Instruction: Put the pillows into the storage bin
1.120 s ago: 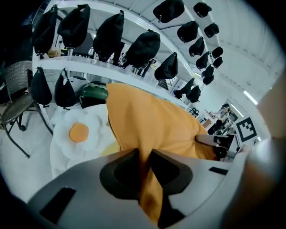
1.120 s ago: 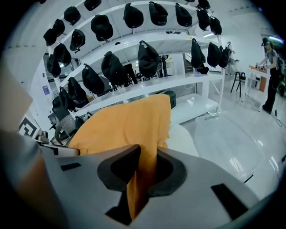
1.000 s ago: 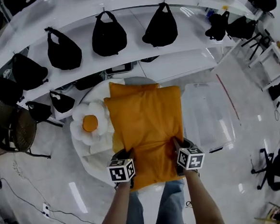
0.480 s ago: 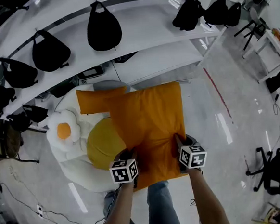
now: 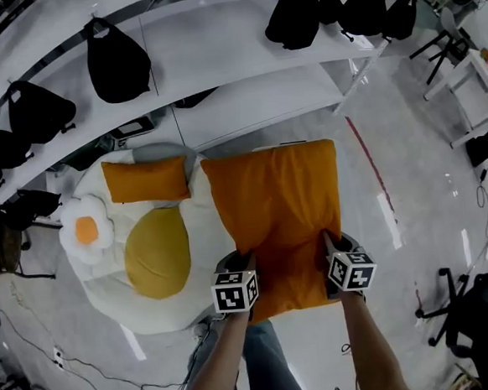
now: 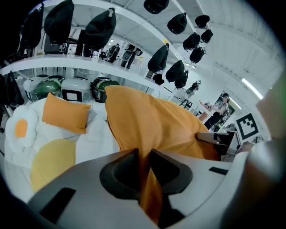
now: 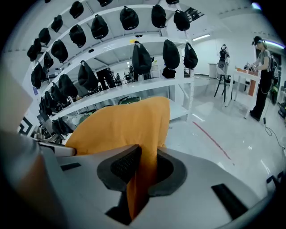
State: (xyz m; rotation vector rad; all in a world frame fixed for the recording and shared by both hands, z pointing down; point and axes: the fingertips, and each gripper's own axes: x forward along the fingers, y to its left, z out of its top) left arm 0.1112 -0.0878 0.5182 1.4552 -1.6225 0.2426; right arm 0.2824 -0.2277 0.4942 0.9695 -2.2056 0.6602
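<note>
A large orange pillow (image 5: 279, 217) hangs in the air in front of me, held by its near corners. My left gripper (image 5: 242, 261) is shut on the pillow's near left corner (image 6: 145, 179). My right gripper (image 5: 331, 250) is shut on its near right corner (image 7: 140, 179). A smaller orange pillow (image 5: 146, 179), a round yellow cushion (image 5: 156, 254) and a white fried-egg cushion (image 5: 85, 232) lie on a white beanbag (image 5: 152, 311) at the left. No storage bin shows in any view.
White shelves (image 5: 244, 89) with several black bags (image 5: 119, 67) run along the back. A red line (image 5: 372, 171) marks the glossy floor at the right. A desk and chairs (image 5: 469, 63) stand at far right; a person (image 7: 263, 80) stands there.
The large orange pillow has come off the pile and moved right with both grippers. The beanbag and its cushions now lie to the left, and the clear bin has passed out of view.
</note>
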